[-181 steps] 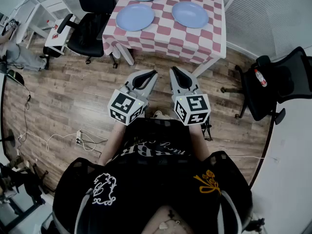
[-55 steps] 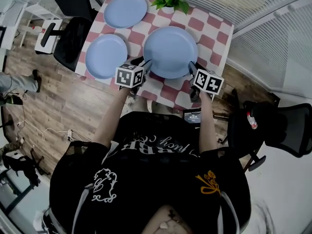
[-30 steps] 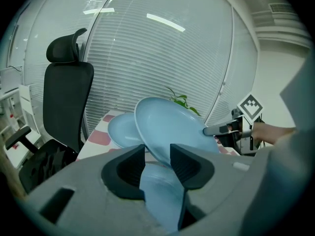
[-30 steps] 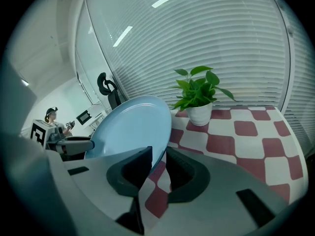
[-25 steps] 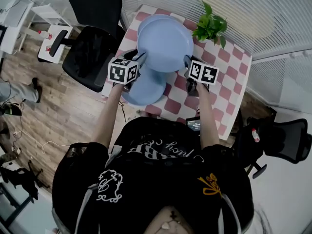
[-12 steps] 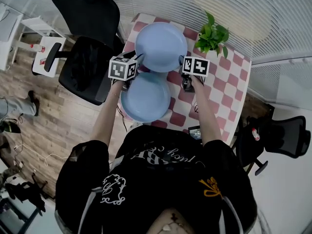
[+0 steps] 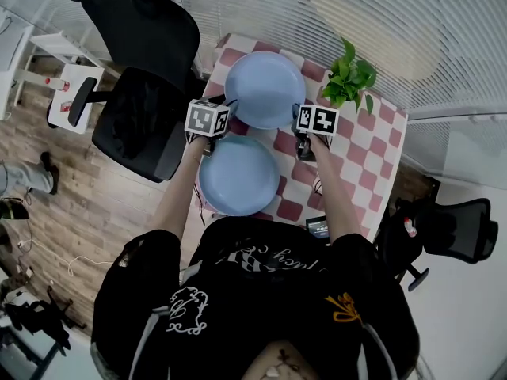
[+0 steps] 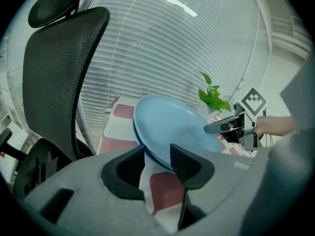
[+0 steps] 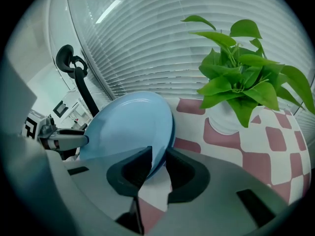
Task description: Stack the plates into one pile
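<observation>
Both grippers hold one light blue plate (image 7: 265,85) by opposite rims. My left gripper (image 7: 226,106) is shut on its left rim (image 8: 172,127), and my right gripper (image 7: 299,115) is shut on its right rim (image 9: 128,127). The held plate lies slightly tilted right over a second blue plate, of which only the rim (image 8: 140,140) (image 9: 172,126) shows beneath. I cannot tell whether the two touch. A third blue plate (image 7: 238,175) lies alone on the near part of the red and white checked table (image 7: 348,157).
A potted green plant (image 7: 348,77) (image 9: 236,77) stands on the table just right of the held plate. A black office chair (image 7: 135,117) (image 8: 54,82) is close at the table's left edge. Window blinds run behind the table. Another chair (image 7: 451,232) stands at the right.
The held plate has moved away from above the near plate and now sits over the far plate, which it covers. Both grippers have kept their hold on it.
</observation>
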Demonstrator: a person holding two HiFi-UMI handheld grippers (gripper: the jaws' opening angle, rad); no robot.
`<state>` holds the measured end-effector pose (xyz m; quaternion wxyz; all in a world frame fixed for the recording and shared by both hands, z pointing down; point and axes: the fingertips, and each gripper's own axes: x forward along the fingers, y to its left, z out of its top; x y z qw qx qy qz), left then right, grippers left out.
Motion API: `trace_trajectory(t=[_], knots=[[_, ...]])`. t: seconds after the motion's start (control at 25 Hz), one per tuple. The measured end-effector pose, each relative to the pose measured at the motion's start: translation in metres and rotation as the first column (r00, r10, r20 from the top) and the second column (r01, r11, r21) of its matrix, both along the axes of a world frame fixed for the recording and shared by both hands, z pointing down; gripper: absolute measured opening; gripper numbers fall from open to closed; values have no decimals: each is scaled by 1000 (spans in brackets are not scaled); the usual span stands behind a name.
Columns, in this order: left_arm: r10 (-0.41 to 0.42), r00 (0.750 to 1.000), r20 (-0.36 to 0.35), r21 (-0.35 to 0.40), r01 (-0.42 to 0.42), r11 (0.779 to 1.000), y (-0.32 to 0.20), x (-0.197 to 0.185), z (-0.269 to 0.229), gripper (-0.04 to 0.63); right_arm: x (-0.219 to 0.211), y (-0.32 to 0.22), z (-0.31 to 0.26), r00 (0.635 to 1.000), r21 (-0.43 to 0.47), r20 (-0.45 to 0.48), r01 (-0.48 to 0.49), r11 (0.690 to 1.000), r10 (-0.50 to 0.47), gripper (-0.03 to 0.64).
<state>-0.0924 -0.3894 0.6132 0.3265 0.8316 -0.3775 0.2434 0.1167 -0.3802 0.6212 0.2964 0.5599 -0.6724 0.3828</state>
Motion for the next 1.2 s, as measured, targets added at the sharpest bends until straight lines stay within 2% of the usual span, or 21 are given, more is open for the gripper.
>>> trace_trajectory(t=[0.32,0.36,0.44,0.56,0.88,1.2], knots=[[10,1000,9,-11,-10,1000,-6,1,9,172,2,-5,0,1000,11,8,-6,1000,5,89],[6,1000,8,-11,-6,1000,-6,0,9,175,3,-5,0,1000,20,0,-12,1000,12,87],[-7,1000,14,-2,7,1000,-9,-3,9,224,6,-5,0,999,42,-45,-6,999,7,94],[-35,999,-5,12,35,999,-11,-8,3,232,8,-2,-1,996,53,-90,35,998,-30,110],[-106,990,-91,61,112,992,-2,-26,-25,230,8,14,-22,1000,105,-28,10,994,-7,110],[-129,981,-145,114,146,983,47,-40,-53,229,-5,60,-47,998,170,53,10,985,-20,110]])
